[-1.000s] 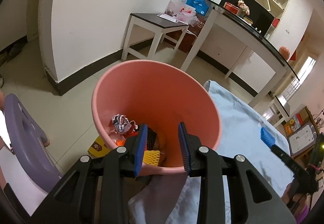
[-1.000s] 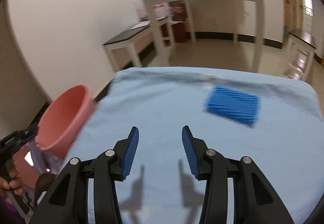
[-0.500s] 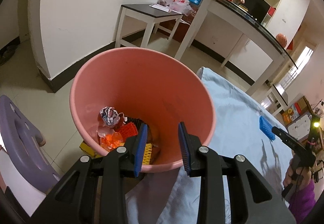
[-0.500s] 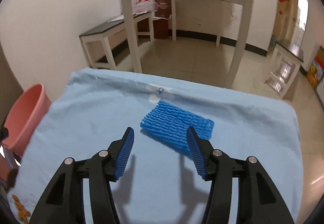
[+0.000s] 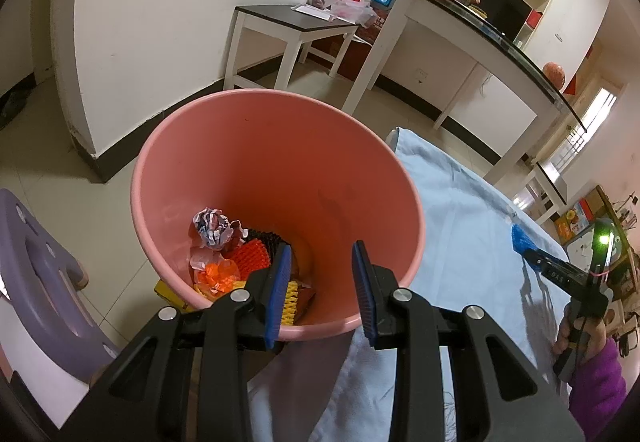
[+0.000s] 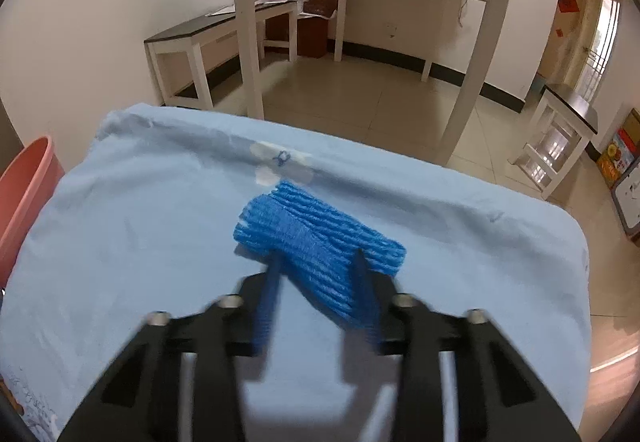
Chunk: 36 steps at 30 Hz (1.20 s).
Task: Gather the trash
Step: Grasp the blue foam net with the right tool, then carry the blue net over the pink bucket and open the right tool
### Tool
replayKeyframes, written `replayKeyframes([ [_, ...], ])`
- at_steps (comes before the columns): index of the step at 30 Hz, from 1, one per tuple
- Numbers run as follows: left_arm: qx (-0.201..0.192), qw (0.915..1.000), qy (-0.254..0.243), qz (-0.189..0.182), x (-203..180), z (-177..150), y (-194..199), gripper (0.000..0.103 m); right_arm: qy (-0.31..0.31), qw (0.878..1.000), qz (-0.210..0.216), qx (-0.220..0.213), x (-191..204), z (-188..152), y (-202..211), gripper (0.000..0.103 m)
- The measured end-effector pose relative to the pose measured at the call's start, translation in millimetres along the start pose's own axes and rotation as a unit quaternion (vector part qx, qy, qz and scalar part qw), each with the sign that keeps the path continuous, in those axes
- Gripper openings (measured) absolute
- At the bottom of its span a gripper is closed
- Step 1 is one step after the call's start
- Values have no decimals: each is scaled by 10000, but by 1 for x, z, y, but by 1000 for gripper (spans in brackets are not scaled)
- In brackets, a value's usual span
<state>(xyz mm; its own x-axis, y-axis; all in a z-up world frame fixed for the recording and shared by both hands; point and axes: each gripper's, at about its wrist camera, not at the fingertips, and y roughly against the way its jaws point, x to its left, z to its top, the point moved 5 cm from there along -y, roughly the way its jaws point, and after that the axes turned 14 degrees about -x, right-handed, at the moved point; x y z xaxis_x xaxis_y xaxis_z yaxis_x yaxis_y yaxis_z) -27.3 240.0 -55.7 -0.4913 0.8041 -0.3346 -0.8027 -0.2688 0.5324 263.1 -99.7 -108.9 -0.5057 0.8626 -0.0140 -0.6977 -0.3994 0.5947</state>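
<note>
Trash item: a blue foam net sleeve (image 6: 316, 242) lies on the light blue cloth (image 6: 140, 242) covering the table, well apart from the bin and toward the cloth's far edge

Right hand-held gripper (image 6: 316, 282): its jaws are closing with the near part of the sleeve between them; the sleeve looks bunched between the blue pads, so I judge the grip as just taking hold

Key relation: the sleeve lies straight ahead of the right hand-held gripper and under its tips; its long axis runs from upper left to lower right across that view, so the jaws cross it near the middle rather than along its length

Nearer hand: the right one by far; in the left wrist view the sleeve (image 5: 522, 238) shows only as a small blue tuft at the tip of the other tool, well off to the right

Left hand-held gripper (image 5: 320, 282): jaws apart but set on the near rim of the pink bin (image 5: 240, 146); the rim passes between the pads, which I judge to be holding the bin

Bin contents: a crumpled paper ball (image 5: 214, 228), orange and yellow foam netting (image 5: 248, 256) and other scraps

Hard to make out: the right fingers are motion-blurred, so exact pad contact is uncertain; the sleeve's near end is hidden behind them; the bin's underside and what holds it up are out of sight
</note>
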Motion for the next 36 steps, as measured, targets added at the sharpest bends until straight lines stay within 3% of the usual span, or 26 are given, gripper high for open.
replayKeyframes([
  [4,-20,10000,-9,-2,0,1,1,32,-168,9998,118,40,-4,1,1,7],
  [13,-122,9999,-57,-42,-6,-1,6,32,-1061,9911,792,-140,7,6,37,7],
  [36,-411,9989,-217,-100,-7,6,35,32,-1160,9684,2123,-609,121,35,120,7],
])
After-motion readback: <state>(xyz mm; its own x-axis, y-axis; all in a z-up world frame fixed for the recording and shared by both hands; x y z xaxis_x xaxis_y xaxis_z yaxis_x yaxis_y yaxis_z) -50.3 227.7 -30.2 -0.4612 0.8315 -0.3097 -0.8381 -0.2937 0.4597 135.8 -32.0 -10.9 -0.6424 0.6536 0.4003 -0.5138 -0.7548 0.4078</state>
